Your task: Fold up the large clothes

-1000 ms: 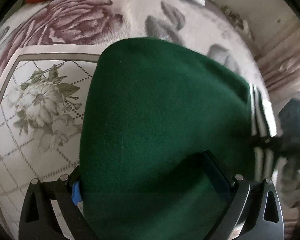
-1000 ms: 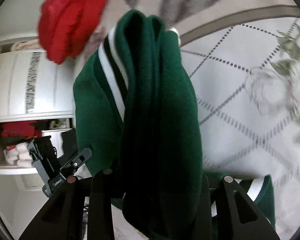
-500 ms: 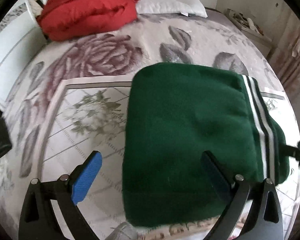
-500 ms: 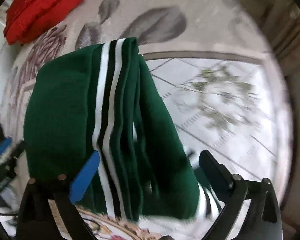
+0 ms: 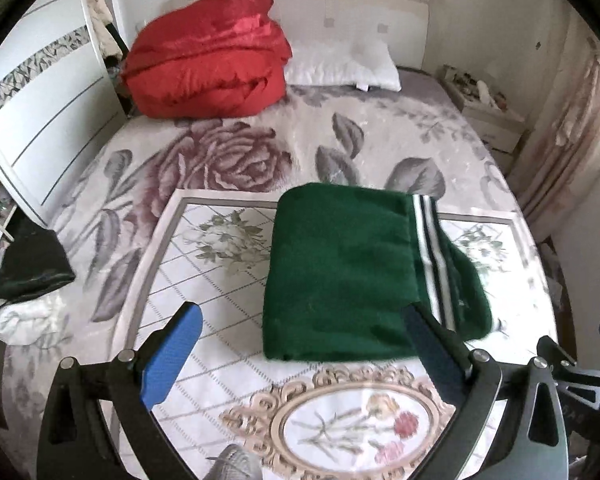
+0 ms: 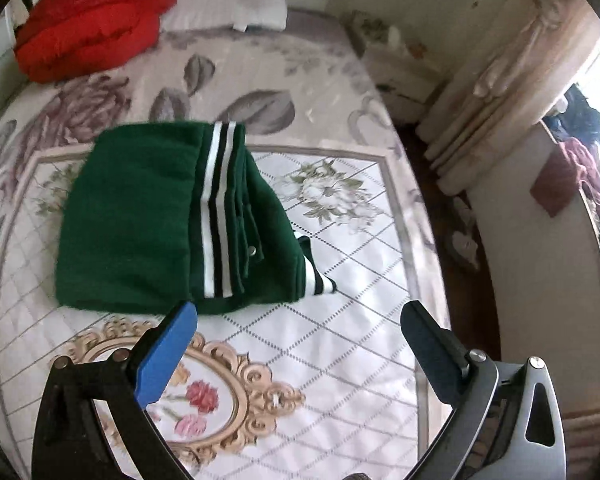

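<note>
While both hand-held grippers, left [image 5: 298, 346] and right [image 6: 299, 338], gape empty, jacket [image 5: 352, 276] lies ahead; right's jaws have just opened, left nearer.

The bed [image 5: 452, 128] is covered by a pale blanket with big rose print. On it lies a quilted floral mat [image 5: 228, 304], and a folded green jacket [image 5: 340, 276] with white and black stripes rests on this mat. Near the headboard are a red duvet [image 5: 208, 56] and a white pillow [image 5: 344, 64].
</note>
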Tool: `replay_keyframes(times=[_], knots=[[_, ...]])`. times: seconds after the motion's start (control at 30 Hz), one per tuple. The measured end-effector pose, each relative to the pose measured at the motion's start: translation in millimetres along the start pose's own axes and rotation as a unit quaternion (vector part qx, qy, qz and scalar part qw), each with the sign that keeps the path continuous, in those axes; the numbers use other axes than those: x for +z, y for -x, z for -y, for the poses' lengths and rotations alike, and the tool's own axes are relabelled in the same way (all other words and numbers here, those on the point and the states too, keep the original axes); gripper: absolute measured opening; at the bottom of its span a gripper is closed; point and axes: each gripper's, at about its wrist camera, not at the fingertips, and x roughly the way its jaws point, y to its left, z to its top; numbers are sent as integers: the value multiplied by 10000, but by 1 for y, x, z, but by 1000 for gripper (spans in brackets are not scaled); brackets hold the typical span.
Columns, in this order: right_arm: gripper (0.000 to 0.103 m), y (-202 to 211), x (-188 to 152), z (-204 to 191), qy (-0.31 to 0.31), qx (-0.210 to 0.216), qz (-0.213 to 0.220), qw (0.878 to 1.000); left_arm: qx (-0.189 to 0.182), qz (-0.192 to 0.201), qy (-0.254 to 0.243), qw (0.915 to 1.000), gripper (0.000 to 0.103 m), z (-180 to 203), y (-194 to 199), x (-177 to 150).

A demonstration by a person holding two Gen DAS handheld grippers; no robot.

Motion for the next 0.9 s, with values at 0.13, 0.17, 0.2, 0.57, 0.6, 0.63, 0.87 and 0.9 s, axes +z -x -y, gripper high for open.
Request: replay_keyframes(times=[0.13, 0.17, 0.2, 0.57, 0.6, 0.63, 0.87, 0.9], knots=[[103, 72, -13, 17, -112, -11, 252, 9996, -13, 99, 42, 9999, 103, -7, 57, -6], [103, 90, -17, 21, -116, -32, 307, 9995, -32, 144, 37, 9999, 103, -8, 75, -8], [103, 109, -22, 24, -115, -69, 365, 9992, -13, 193, 22, 9998, 103, -10, 93, -10], [103, 325, -86, 62, -241, -63, 1013, 9945, -107, 485, -21, 9988, 103, -10, 280, -37], [103, 349, -94, 67, -254, -66, 1097, 9936, -133, 522, 2, 9985, 103, -10, 297, -40], [103, 365, -100, 71, -281, -41, 1148, 9930, -94, 549, -11, 9984, 103, -10, 313, -43], [103, 466, -140, 97, -353, 25, 1496, 9881, -15, 781, 72, 9969, 103, -14, 395, -63], [103, 476, -145, 99, -358, 54, 1522, 9877, -8, 823, 41, 9966, 103, -14, 405, -65]])
